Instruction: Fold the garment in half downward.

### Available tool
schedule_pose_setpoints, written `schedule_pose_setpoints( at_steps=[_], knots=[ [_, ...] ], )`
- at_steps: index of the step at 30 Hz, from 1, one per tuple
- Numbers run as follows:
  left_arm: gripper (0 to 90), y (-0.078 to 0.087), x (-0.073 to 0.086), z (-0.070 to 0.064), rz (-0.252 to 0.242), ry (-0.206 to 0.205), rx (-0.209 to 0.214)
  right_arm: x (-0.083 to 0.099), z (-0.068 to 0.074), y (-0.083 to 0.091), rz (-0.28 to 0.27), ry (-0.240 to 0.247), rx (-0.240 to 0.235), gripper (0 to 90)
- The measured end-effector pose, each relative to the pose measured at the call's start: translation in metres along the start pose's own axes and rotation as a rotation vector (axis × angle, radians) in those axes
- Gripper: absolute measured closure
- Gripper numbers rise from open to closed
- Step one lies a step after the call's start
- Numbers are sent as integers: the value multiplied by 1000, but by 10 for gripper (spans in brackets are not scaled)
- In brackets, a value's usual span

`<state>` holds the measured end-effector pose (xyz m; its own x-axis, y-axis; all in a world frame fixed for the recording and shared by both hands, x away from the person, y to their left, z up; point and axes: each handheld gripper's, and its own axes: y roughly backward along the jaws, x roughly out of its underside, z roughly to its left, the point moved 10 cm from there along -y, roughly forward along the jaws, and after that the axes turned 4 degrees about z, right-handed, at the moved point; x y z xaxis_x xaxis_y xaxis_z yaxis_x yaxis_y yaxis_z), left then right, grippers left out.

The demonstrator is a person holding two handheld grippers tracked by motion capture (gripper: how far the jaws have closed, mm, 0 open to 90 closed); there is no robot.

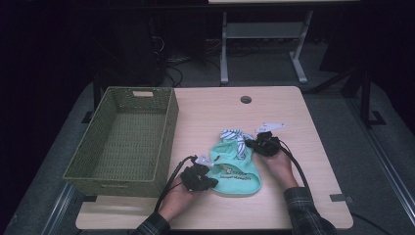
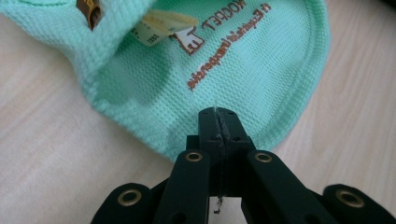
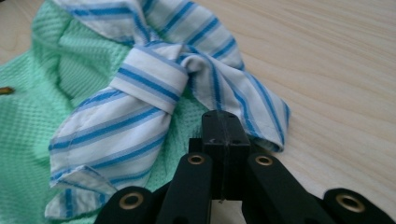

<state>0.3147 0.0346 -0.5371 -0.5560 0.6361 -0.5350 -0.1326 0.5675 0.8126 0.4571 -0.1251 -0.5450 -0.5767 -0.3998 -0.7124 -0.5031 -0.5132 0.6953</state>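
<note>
A small mint-green knit garment (image 1: 236, 172) lies on the pale wood-grain table (image 1: 313, 147), just right of a green woven rectangular basket (image 1: 128, 138) with cut-out handles. Its fabric is a waffle-like mesh with a ribbed, rounded hem. A blue-and-white striped cloth tie (image 1: 236, 137), smooth and knotted, sits at its far end.

The left gripper view brings out what the high view blurs: brown embroidered lettering (image 2: 219, 44), a yellowish paper tag (image 2: 161, 25) and a small brown label (image 2: 89, 10) on the knit. The right gripper view shows the tie's knot (image 3: 152, 79) and its stitched edges lying over the green mesh.

The left gripper (image 2: 219, 128) has its black jaws pressed together on the garment's hem at the near edge, the hand low on the table beside the basket. The right gripper (image 3: 223, 130) has its jaws closed too, tips at the edge where tie and knit meet; whether cloth is pinched there I cannot tell. Both forearms, in plaid sleeves (image 1: 306, 210), reach in from the near edge.
</note>
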Motion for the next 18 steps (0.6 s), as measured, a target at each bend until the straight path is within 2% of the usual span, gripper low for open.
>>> schedule_pose_setpoints(
  at_steps=[1,4,5,7,9,11,12,13,14,16,17,18],
  knots=[
    [893,2,4,0,22,-20,0,0,-2,0,1,-1,6,900],
    [893,4,7,-4,19,-16,10,0,-5,1,-2,-9,18,900],
    [894,5,10,-5,30,-29,13,1,-7,2,0,-19,27,900],
    [894,6,12,-9,20,-16,18,1,-10,2,-5,-23,33,900],
    [893,7,15,-9,33,-35,16,2,-11,3,-2,-33,37,900],
    [851,7,13,-13,27,-25,27,1,-10,3,-5,-27,30,900],
    [816,7,12,-16,33,-37,38,1,-9,4,-11,-37,10,900],
    [807,7,12,-16,33,-37,38,1,-9,4,-11,-37,10,900],
    [789,10,5,-19,5,-36,42,1,-9,6,-24,-53,-9,899],
    [754,16,-5,-19,-28,-37,32,-1,-10,9,-40,-54,-16,880],
    [731,16,-5,-19,-28,-37,32,-1,-10,9,-40,-54,-16,880],
    [718,23,-16,-13,-61,-31,11,-4,-10,14,-54,-54,-22,831]
  ],
)
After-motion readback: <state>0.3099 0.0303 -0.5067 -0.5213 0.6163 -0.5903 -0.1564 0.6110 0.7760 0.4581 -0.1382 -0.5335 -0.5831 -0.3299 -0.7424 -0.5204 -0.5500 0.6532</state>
